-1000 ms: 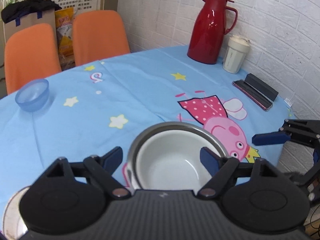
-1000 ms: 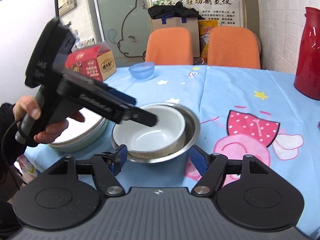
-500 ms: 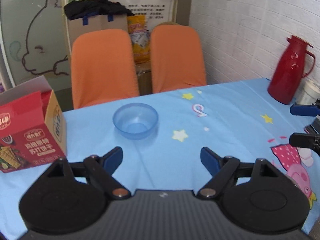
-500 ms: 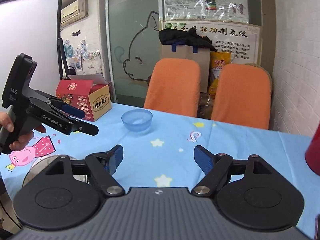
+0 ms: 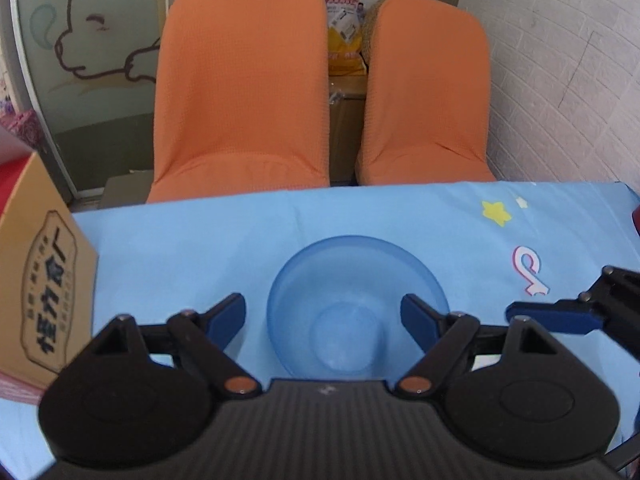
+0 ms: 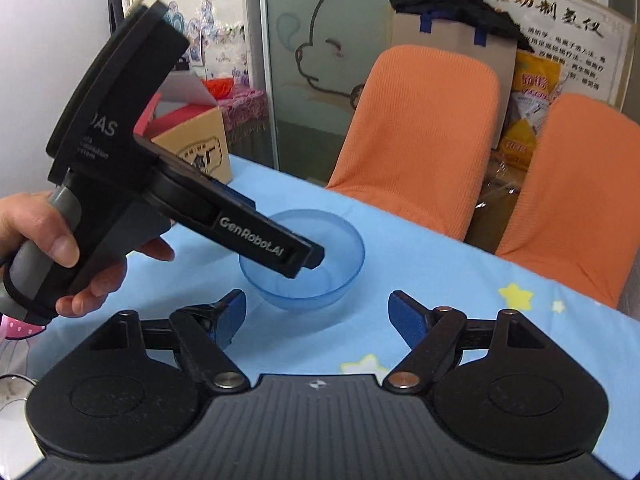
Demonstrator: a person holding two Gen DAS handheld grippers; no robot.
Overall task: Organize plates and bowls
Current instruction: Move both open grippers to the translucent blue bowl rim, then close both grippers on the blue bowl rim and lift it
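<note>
Left wrist: left gripper (image 5: 322, 312) spread, straddling blue bowl (image 5: 356, 300) rim; right gripper (image 6: 316, 312) spread, empty, tablecloth (image 5: 200, 240) bare beyond

A translucent blue plastic bowl (image 5: 358, 304) stands upright and empty on the light-blue cartoon tablecloth (image 5: 200, 248), near its far edge.

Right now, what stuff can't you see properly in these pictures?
- Blue bowl: near rim hidden by the left gripper's body, left wrist view.
- Same bowl, right wrist view: the left gripper covers part of its inside; contact cannot be told.
- Cardboard box: cut off by the left edge.
- Round metal thing: cut off at the edge, unidentifiable.
</note>
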